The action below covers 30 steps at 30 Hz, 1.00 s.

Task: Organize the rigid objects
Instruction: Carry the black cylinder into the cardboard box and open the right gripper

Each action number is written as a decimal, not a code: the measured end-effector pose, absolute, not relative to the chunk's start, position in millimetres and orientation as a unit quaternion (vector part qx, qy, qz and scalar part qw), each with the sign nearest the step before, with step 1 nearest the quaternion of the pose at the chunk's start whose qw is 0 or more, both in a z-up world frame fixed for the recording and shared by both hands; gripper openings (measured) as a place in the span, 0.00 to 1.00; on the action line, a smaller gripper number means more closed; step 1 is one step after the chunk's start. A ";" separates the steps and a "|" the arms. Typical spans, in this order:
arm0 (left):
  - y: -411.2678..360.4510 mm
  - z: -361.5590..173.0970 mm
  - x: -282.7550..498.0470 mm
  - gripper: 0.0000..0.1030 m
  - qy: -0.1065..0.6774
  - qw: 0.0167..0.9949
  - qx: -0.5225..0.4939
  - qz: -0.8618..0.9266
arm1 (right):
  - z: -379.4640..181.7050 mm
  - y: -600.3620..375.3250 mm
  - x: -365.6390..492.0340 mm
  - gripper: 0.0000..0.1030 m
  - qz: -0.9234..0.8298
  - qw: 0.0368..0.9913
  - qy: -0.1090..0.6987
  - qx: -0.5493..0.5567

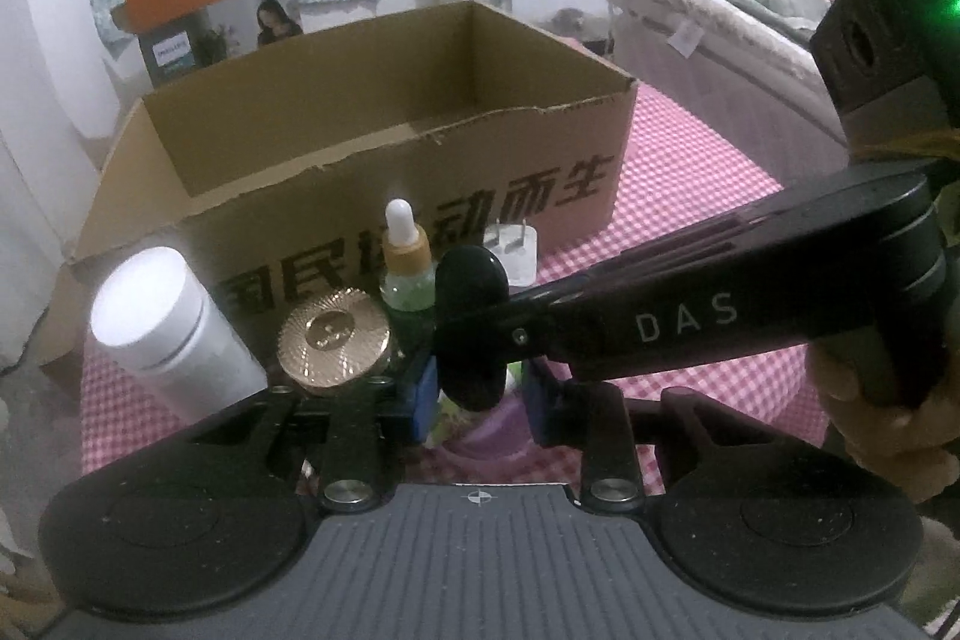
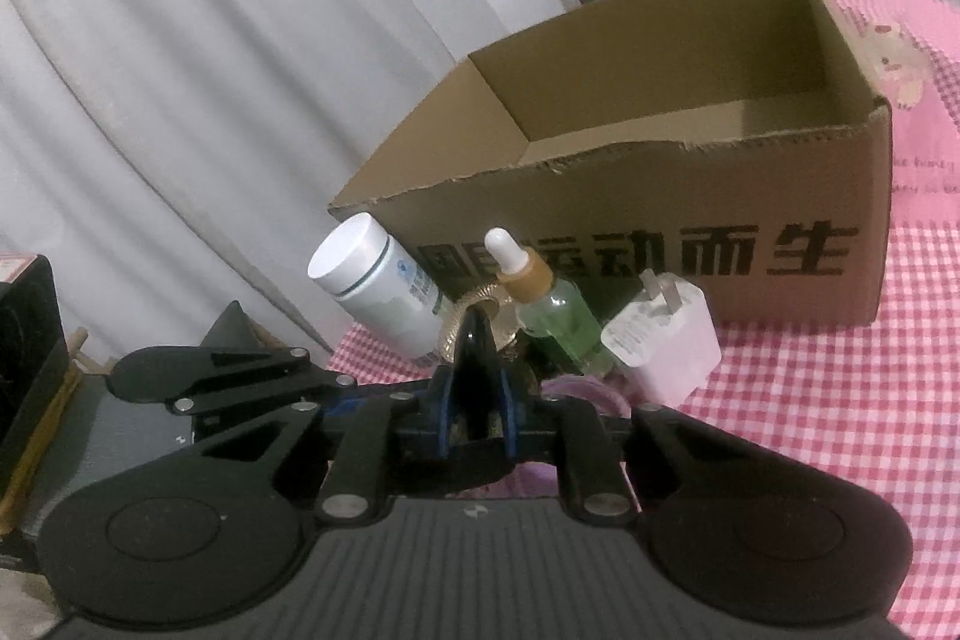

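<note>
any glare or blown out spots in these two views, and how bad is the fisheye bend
Left wrist view: the white bottle cap and the dropper bottle tip are blown out, and a green light flares at top right. Right wrist view: more even exposure, softer detail; the cardboard box edges bow and the corners vignette.

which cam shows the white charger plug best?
Right wrist: the white charger plug shows whole, prongs up, beside the green dropper bottle. In the left wrist view only its top and prongs peek out behind the right gripper.
</note>
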State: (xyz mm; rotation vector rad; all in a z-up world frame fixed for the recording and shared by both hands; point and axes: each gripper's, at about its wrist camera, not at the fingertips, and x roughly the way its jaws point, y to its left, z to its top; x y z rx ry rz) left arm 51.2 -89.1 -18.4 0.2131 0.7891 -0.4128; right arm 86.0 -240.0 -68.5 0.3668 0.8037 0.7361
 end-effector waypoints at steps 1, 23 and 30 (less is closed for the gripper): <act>-88.3 -18.2 51.9 0.27 0.379 0.898 0.101 -0.199 | -67.9 -239.0 85.7 0.17 0.347 0.840 0.378 0.173; -43.4 69.7 155.6 0.26 0.348 0.923 0.105 -0.131 | 28.3 -190.6 200.0 0.17 0.400 0.830 0.356 0.153; -30.7 27.9 247.4 0.27 0.439 0.886 0.099 -0.110 | -23.4 -168.2 319.7 0.17 0.382 0.763 0.473 0.219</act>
